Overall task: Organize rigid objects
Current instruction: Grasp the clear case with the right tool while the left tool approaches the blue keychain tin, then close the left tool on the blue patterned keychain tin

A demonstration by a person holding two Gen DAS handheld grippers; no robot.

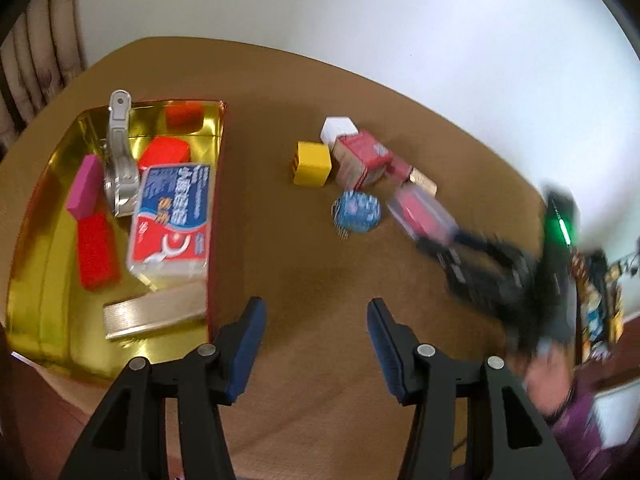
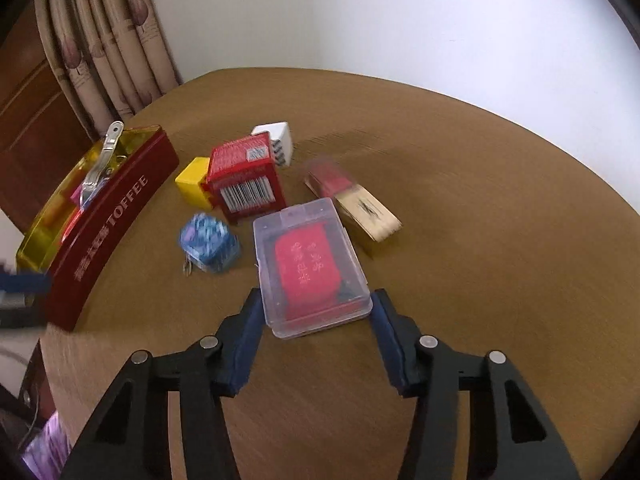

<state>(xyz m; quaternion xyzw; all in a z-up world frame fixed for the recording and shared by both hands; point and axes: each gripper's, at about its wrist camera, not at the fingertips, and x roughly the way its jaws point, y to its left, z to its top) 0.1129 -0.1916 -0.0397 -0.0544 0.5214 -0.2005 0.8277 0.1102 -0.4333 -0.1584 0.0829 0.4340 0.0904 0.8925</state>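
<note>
Clear plastic case point(image 2: 310, 266) sits clamped at its side edges by right gripper point(image 2: 316, 312); left gripper point(image 1: 316, 320) gapes over bare table point(image 1: 312, 272).

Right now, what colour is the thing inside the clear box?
Red with gold writing, inside the clear box; the right wrist view shows it best.

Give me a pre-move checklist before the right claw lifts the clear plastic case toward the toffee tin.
1. Right claw straddles the near end of the clear plastic case: ok.
2. Pads firmly pressing the case: cannot tell; they sit at its edges.
3. Case clear of the blue patterned box and gold box: ok.
4. Left claw open, holding nothing: ok.
5. Free space in the toffee tin: ok, bare gold floor at the near end.
6. Left claw clear of the carry path to the tin: not ok.
</note>
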